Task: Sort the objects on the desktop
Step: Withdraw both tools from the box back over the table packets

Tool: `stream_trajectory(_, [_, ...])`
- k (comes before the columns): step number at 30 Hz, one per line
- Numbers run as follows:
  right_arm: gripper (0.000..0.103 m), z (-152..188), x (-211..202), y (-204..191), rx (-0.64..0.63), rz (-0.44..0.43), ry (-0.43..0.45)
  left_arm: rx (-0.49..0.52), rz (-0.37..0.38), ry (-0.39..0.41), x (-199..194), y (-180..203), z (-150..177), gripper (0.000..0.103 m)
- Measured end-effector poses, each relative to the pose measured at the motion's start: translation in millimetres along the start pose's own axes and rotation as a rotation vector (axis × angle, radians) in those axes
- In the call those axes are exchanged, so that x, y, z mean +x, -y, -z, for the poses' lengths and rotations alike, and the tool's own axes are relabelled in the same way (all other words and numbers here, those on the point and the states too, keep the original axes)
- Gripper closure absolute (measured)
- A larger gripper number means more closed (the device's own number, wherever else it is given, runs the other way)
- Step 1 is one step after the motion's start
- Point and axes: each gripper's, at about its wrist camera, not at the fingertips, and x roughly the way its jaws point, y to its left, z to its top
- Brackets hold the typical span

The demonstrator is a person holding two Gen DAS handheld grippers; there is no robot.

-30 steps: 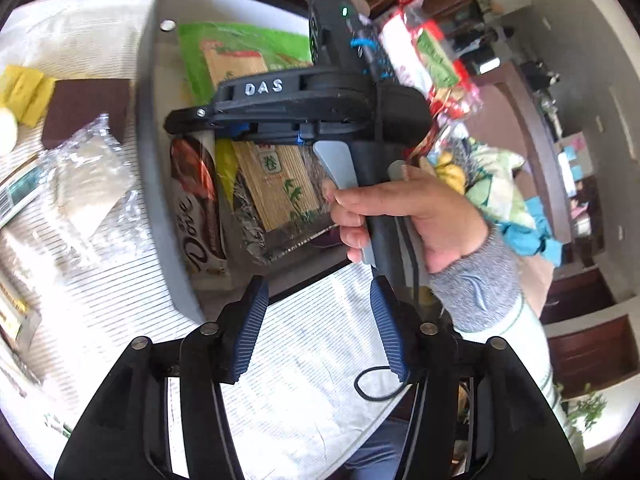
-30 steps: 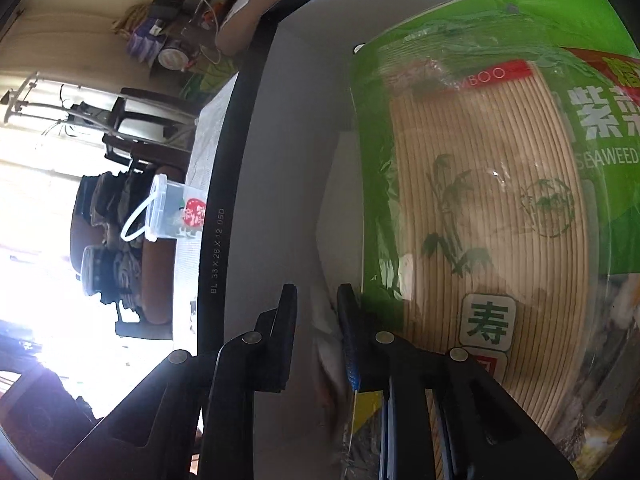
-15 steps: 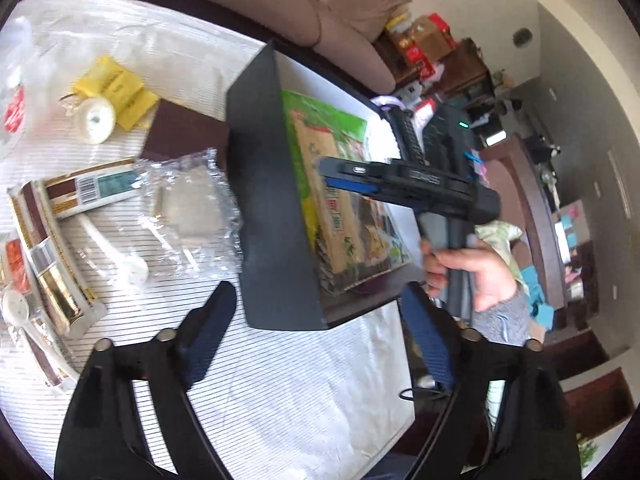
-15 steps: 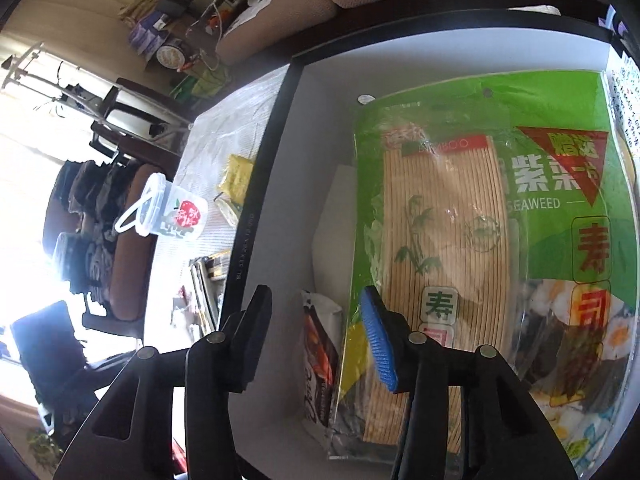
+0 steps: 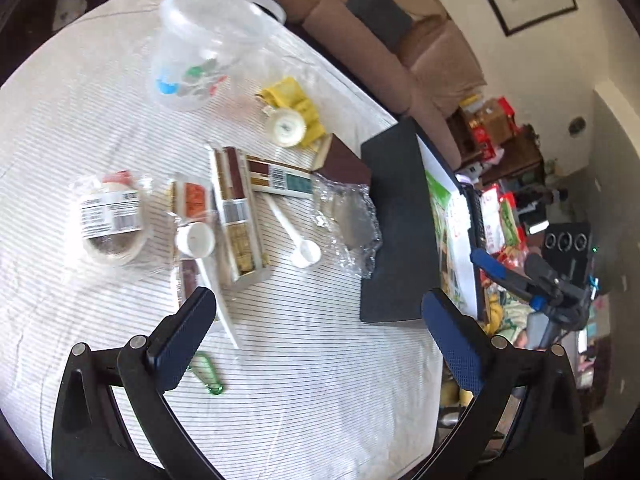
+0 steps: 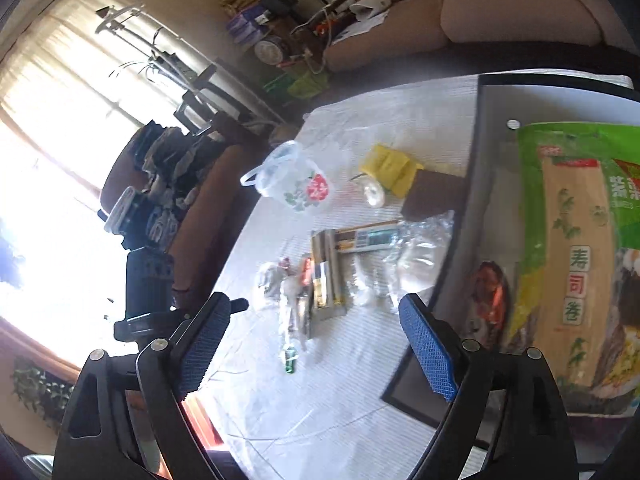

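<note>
Loose items lie on the striped tablecloth: a clear plastic tub (image 5: 204,44), a tape roll (image 5: 286,128), yellow packets (image 5: 298,102), long brown-and-gold boxes (image 5: 236,212), a white spoon (image 5: 294,236), a wrapped tape roll (image 5: 110,220) and a green carabiner (image 5: 206,376). A black box (image 5: 394,224) stands to their right; in the right wrist view it holds a green sushi-mat pack (image 6: 576,248) and a chocolate bag (image 6: 490,300). My left gripper (image 5: 320,340) is open and empty above the cloth. My right gripper (image 6: 316,344) is open and empty, raised beside the box, and shows at the far right of the left wrist view (image 5: 516,276).
A crinkled clear bag (image 5: 348,220) lies against the box wall beside a dark brown block (image 5: 342,162). A sofa (image 5: 400,32) runs behind the table. Chairs (image 6: 160,200) stand by the bright window at the table's far side.
Both grippers have pulled back and up from the box and opened wider. The right gripper has let go of the chocolate bag, which now lies in the box. The left view swung toward the loose items.
</note>
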Motion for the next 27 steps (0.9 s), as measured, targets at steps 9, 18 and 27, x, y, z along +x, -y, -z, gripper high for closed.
stream_trajectory(9, [0.000,52,68,-72,-0.156,0.103,0.001,-0.164,0.096,0.093,-6,-54,13,0.000])
stream_trajectory(18, [0.000,71,157,-79,-0.240,0.248,-0.044,-0.217,0.083,0.178,-22,-104,-12,0.000])
stream_trajectory(27, [0.030,32,210,-63,-0.238,0.334,-0.027,-0.348,0.108,0.154,-7,-141,-13,0.000])
